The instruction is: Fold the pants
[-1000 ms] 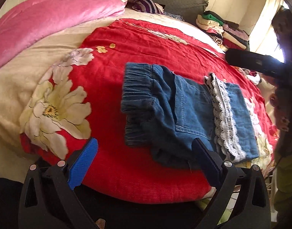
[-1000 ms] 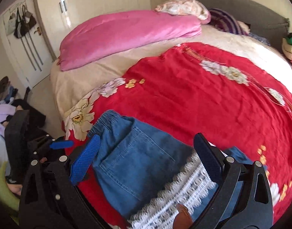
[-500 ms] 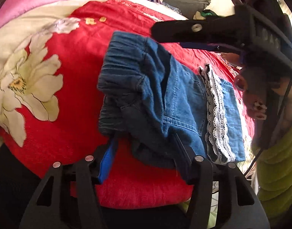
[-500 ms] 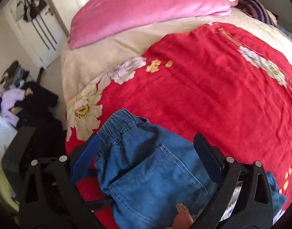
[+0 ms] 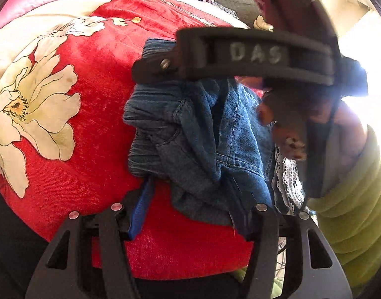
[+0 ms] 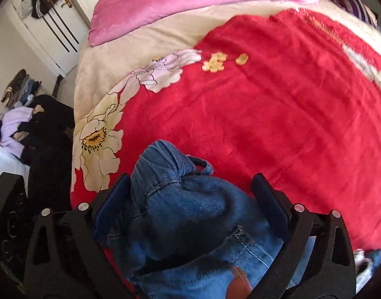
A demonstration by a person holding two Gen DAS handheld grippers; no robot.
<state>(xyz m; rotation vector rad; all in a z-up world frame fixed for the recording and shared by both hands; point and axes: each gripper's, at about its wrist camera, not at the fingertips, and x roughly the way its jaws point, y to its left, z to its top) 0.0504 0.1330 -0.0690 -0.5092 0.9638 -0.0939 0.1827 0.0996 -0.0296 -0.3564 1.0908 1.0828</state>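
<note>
On the red floral bedspread [image 5: 95, 79] lie the denim pants [image 5: 202, 144], bunched at the elastic waistband. Left claw [image 5: 190, 199] clenches the near waist edge; right claw [image 6: 190, 199], jaws just closing, straddles the far waist, not yet clamped. Step: securing both corners. Next: complete the right grasp, then lift and fold over.

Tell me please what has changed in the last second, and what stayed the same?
Both grippers came down onto the denim pants. The left gripper closed on the near edge at the waistband and bunched it up. The right gripper moved in over the waistband; its jaws have just been closing, with denim between them but not yet pinched. The red floral blanket and pink duvet stayed as they were.
</note>
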